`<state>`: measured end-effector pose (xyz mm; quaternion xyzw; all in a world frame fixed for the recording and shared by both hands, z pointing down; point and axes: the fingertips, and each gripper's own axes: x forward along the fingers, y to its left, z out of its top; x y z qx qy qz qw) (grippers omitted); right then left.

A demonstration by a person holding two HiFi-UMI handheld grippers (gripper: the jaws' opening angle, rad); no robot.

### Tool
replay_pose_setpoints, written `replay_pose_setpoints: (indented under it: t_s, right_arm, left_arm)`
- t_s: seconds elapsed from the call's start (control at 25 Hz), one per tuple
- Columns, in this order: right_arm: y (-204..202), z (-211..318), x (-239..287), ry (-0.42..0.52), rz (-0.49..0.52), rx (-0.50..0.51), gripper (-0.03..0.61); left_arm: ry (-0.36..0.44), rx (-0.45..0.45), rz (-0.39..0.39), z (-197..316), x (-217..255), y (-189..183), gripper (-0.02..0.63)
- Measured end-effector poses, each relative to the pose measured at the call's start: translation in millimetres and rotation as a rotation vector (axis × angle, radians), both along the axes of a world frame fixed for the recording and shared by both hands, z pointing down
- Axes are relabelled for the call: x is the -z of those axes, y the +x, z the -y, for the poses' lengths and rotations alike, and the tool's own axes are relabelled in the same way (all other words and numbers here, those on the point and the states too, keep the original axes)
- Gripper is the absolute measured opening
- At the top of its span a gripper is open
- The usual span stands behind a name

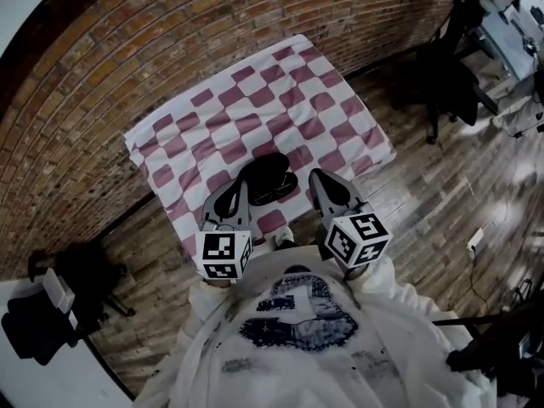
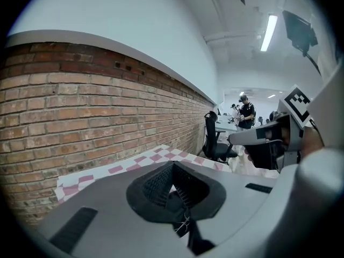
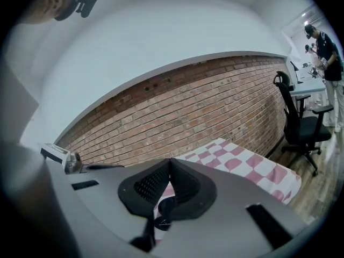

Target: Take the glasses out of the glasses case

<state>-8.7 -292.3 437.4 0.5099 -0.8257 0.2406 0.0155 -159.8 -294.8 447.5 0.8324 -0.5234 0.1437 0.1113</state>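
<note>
The black glasses case (image 1: 267, 179) lay on the pink-and-white checkered cloth (image 1: 255, 100), close to its near edge.

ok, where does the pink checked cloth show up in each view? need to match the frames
Head view: the checked cloth fills the upper middle, its far edge towards the brick wall.
Left gripper view: a thin strip low at centre-left, at the foot of the brick wall.
Right gripper view: lower right of centre, below the brick wall.
Shared landmark: the brick wall behind the cloth.
</note>
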Motion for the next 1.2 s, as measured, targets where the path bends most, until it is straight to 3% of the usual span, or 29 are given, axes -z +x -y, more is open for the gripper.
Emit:
replay_pose_setpoints:
  t_s: [0.8,1.2]
  right_arm:
    - [-8.4,19.1,-4.9,-0.033,-0.010,-0.015,0.014]
    - [-3.9,15.4,-11.8,-0.065,-0.013,-0.032,0.014]
  left_arm:
    - [-0.059,-0.107,0.024,14.1,-23.1,6.5,0.011]
    - [-0.079,-0.176,0.020,19.3,-38.2,16.4,0.109]
